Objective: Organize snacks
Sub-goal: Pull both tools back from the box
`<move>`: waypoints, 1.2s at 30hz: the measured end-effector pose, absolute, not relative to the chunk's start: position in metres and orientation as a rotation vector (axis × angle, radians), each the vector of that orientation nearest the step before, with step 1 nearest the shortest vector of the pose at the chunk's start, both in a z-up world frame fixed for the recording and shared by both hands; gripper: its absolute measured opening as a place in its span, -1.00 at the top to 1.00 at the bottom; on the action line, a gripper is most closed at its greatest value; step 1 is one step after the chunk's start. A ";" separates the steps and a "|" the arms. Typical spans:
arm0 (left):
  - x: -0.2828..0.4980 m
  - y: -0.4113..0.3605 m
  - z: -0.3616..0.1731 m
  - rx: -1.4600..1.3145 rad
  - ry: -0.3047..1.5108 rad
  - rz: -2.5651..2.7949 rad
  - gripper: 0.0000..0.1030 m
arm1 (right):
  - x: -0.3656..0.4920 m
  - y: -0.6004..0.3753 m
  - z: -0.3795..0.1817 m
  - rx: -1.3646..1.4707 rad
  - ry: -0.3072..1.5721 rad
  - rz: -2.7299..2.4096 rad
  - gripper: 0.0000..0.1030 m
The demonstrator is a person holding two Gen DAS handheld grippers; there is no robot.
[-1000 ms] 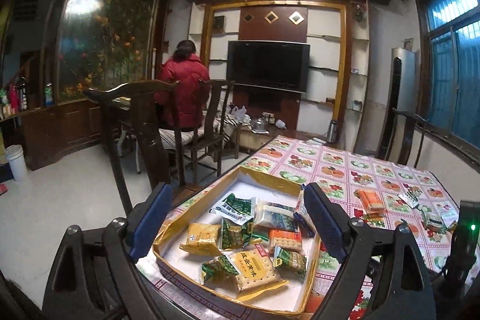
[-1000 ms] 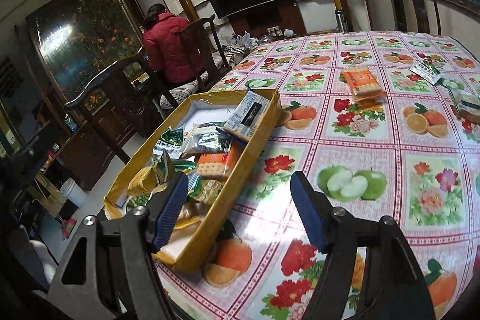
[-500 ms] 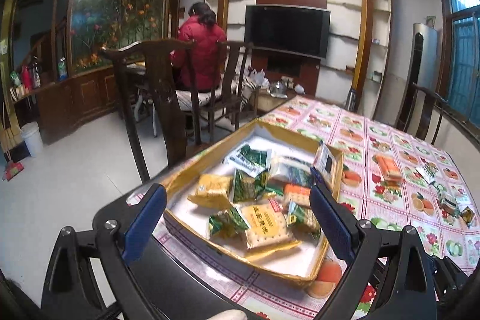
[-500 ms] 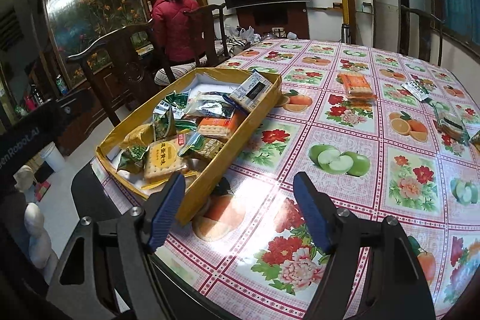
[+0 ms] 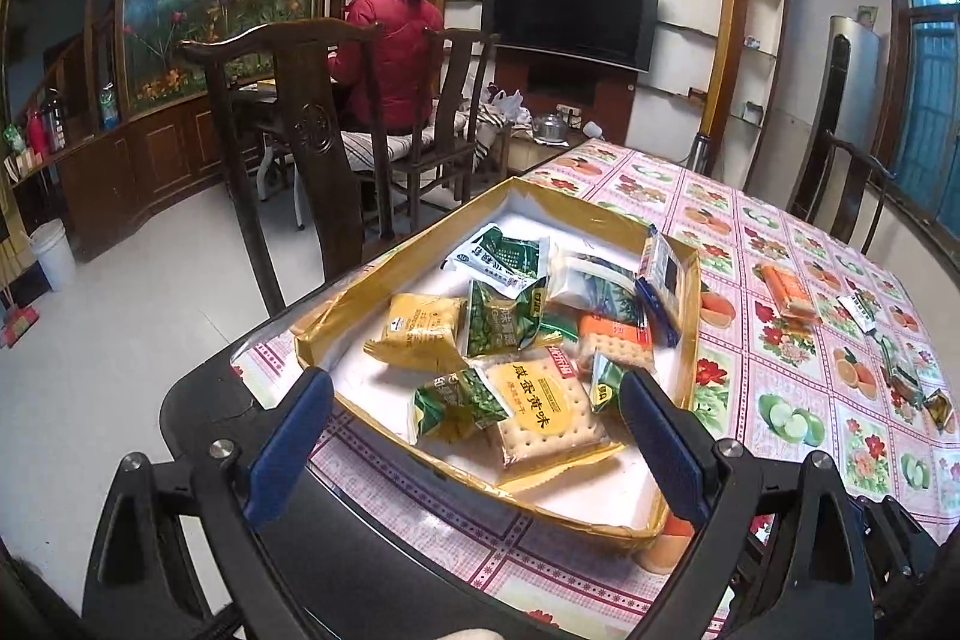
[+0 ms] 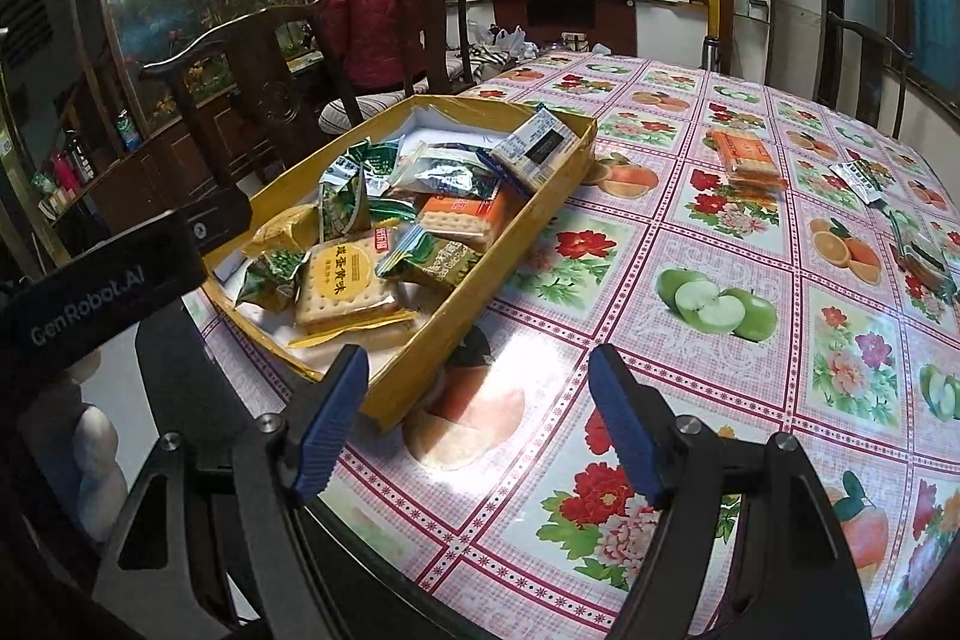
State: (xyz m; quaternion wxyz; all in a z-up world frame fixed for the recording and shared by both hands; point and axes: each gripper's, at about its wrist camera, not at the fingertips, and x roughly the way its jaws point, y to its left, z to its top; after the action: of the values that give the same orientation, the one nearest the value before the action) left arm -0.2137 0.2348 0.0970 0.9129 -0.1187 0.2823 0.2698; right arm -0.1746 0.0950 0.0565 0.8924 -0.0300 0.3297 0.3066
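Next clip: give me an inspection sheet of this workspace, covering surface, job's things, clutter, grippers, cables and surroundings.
Surface: table under a glossy fruit-and-flower patterned tablecloth.
Job's things: shallow yellow cardboard box at the table's near corner, holding mixed snack packets; yellow-labelled cracker pack nearest. Orange biscuit pack and small loose sachets lie outside it on the cloth.
Clutter: nothing seen beyond the loose snacks.
Grippers: left gripper open, empty, facing the box; right gripper open, empty, over the cloth beside the box.
Cables: nothing seen.
Surroundings: dark wooden chair, black television, seated person in a red jacket.
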 end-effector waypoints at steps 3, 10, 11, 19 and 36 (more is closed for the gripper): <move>-0.212 0.235 0.095 -0.243 0.591 0.556 -0.87 | -0.175 0.099 0.055 -0.074 0.690 0.638 -0.48; -0.209 0.237 0.092 -0.240 0.610 0.551 -0.87 | -0.175 0.102 0.052 -0.083 0.702 0.640 -0.48; -0.209 0.236 0.092 -0.241 0.612 0.549 -0.87 | -0.175 0.103 0.051 -0.084 0.705 0.640 -0.48; -0.207 0.235 0.090 -0.243 0.629 0.533 -0.87 | -0.175 0.104 0.050 -0.090 0.711 0.644 -0.49; -0.163 0.144 0.090 -0.092 0.752 0.123 -0.87 | -0.086 -0.043 0.075 0.069 0.790 0.431 -0.50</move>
State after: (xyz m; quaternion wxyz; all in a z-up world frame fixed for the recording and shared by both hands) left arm -0.1625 0.1436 0.0904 0.9272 -0.0448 0.3669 0.0600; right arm -0.0858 -0.0432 0.0747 0.8999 0.0335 0.3817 0.2084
